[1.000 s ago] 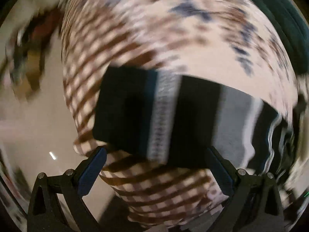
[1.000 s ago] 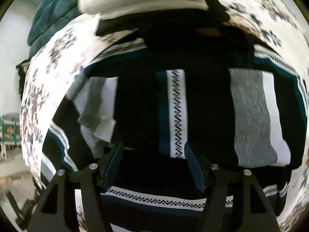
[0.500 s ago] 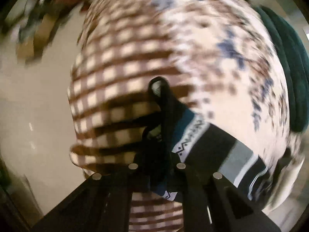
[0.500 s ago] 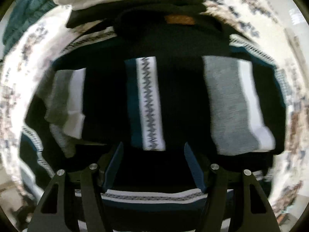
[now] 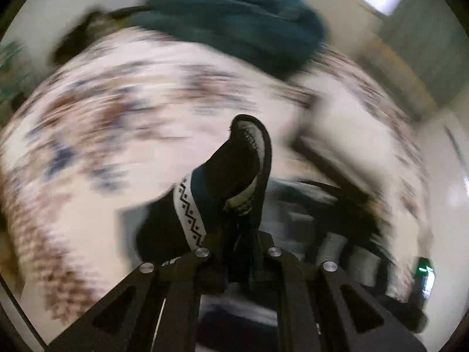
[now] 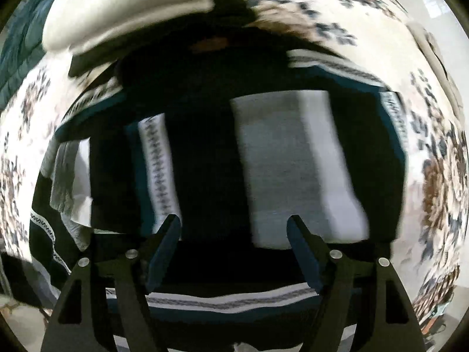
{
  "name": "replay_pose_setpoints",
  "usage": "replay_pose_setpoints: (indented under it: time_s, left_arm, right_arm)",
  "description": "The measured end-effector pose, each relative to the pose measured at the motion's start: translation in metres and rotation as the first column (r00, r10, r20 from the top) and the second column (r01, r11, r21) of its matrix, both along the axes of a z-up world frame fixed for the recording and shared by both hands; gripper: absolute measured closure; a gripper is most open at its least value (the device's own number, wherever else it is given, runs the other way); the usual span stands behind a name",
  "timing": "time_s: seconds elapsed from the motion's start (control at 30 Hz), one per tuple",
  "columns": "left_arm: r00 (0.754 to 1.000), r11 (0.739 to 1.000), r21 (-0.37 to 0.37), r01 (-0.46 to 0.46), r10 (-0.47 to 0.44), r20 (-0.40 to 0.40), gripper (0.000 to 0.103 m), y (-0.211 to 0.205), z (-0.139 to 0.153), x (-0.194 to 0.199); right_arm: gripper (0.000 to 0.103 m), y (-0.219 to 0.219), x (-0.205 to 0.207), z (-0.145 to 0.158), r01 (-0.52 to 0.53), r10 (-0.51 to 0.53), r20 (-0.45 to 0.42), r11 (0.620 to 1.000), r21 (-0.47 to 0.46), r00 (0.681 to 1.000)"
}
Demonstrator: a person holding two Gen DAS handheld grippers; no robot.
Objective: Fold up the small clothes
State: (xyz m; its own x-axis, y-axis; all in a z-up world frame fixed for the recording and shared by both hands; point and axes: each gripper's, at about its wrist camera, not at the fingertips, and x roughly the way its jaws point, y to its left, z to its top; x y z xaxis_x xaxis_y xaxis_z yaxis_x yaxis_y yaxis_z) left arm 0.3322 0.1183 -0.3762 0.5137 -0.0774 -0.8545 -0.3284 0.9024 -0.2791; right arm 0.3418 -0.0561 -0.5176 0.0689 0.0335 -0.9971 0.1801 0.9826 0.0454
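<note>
Two grippers: left gripper [image 5: 239,252] pinched tight on striped garment [image 5: 234,176] edge, lifted off floral bed cover [image 5: 117,111]; right gripper [image 6: 234,249] spread wide, empty, hovering over flat striped garment [image 6: 293,161]. Advice: carry pinched edge straight across, align with far edge, right presses crease. Motion blur heavy; grasp depth, layer count, white item [image 6: 132,8] identity unclear.

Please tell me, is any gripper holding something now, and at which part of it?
The left gripper is shut on the striped sweater, pinching a bunched edge of it. The right gripper is open above the sweater and holds nothing.
</note>
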Motion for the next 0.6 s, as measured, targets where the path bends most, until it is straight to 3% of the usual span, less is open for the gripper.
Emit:
replay_pose_setpoints:
  time_s: [0.07, 0.17, 0.3, 0.4, 0.43, 0.47, 0.6]
  left_arm:
    - [0.994, 0.994, -0.014, 0.107, -0.106, 0.015, 0.097, -0.056, 0.003, 0.022]
    - [0.960, 0.958, -0.059, 0.282, -0.281, 0.013, 0.094, -0.155, -0.003, 0.051]
    - [0.921, 0.919, -0.057, 0.390, -0.390, 0.015, 0.090, -0.228, -0.009, 0.064]
    - [0.931, 0.930, -0.041, 0.366, -0.366, 0.012, 0.064, -0.228, -0.012, 0.061]
    - [0.935, 0.935, -0.028, 0.354, -0.354, 0.002, 0.037, -0.226, -0.013, 0.059]
    - [0.942, 0.942, -0.014, 0.337, -0.337, -0.007, 0.019, -0.219, -0.014, 0.056]
    - [0.979, 0.973, 0.114, 0.202, -0.196, -0.063, 0.013, -0.163, -0.023, 0.041]
  right_arm:
    - [0.026, -0.027, -0.003, 0.006, 0.018, -0.018, 0.013, 1.000, -0.001, 1.000]
    - [0.026, -0.078, -0.006, 0.009, 0.054, -0.053, 0.018, 0.998, -0.012, 0.998]
    - [0.026, -0.145, -0.011, 0.008, 0.099, -0.099, 0.006, 0.995, -0.020, 0.995]
    - [0.026, -0.185, -0.016, 0.009, 0.139, -0.139, -0.001, 0.990, 0.014, 0.990]
    - [0.026, -0.194, -0.018, 0.009, 0.149, -0.149, -0.002, 0.988, 0.038, 0.989]
    - [0.026, -0.203, -0.020, 0.011, 0.161, -0.161, -0.002, 0.985, 0.067, 0.987]
    - [0.026, -0.213, -0.014, 0.018, 0.189, -0.196, 0.012, 0.961, 0.201, 0.981]
